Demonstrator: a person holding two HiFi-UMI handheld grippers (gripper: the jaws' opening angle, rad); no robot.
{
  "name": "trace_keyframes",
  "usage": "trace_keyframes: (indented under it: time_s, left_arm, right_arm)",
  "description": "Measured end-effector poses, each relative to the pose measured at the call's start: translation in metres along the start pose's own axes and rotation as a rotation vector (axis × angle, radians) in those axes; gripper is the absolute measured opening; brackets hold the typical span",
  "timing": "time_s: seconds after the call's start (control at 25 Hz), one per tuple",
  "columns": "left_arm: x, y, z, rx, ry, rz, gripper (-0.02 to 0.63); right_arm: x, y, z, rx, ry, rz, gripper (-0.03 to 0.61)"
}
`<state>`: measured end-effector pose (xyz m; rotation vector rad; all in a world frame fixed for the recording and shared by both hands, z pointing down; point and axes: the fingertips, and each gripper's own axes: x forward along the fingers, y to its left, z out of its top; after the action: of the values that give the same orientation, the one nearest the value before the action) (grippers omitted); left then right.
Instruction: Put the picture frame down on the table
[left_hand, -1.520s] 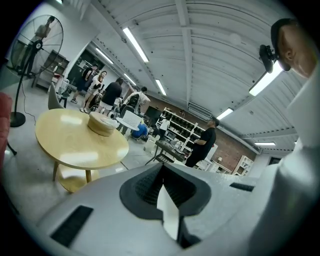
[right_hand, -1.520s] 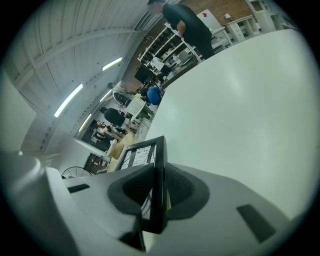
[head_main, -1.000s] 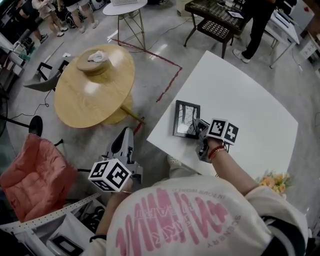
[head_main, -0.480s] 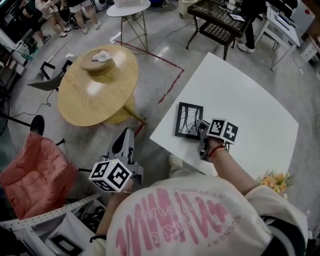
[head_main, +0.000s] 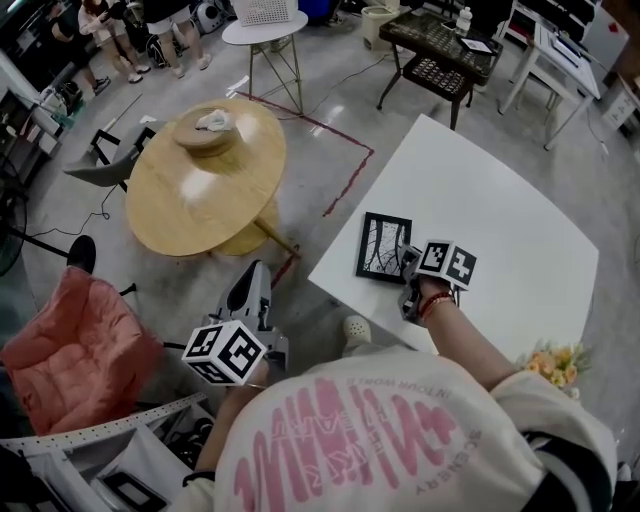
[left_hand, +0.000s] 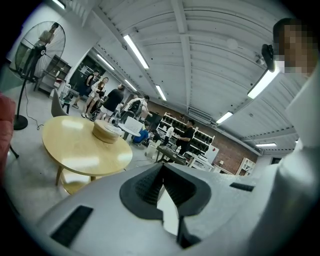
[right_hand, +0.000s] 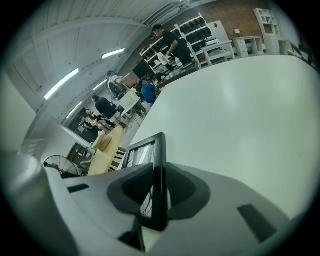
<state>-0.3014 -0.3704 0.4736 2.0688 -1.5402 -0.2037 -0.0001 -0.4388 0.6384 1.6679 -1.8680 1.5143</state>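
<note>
The black picture frame (head_main: 383, 246) with a black-and-white picture is at the near-left part of the white table (head_main: 500, 200), face up. My right gripper (head_main: 405, 264) is shut on its near right edge. In the right gripper view the frame (right_hand: 159, 165) stands edge-on between the jaws, above the white table (right_hand: 240, 110). I cannot tell whether the frame rests on the tabletop. My left gripper (head_main: 254, 275) hangs over the floor left of the table. In the left gripper view its jaws (left_hand: 162, 172) meet with nothing between them.
A round wooden table (head_main: 200, 190) with a wooden bowl (head_main: 205, 128) stands to the left. A pink cushion (head_main: 70, 350) is at lower left and flowers (head_main: 545, 360) at the table's near right corner. A dark table (head_main: 440, 45), a small white table (head_main: 262, 22) and people are farther back.
The head view has drifted slightly, so everything sits a little lower and to the right. The right gripper keeps its hold on the frame at the same spot. The left gripper has not moved.
</note>
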Motion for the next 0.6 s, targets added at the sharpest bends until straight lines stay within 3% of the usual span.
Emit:
trace_keyframes:
  time_s: [0.32,0.6]
  left_arm:
    - [-0.018,-0.001,0.011,0.025,-0.029,-0.008,0.003]
    - [-0.036,-0.006,0.020,0.048,-0.057,-0.038,0.003]
  right_arm:
    - [-0.004,-0.002,-0.006,-0.012,-0.012,-0.048,0.086]
    - [-0.017,-0.001,-0.014,0.001,-0.047,-0.052,0.144]
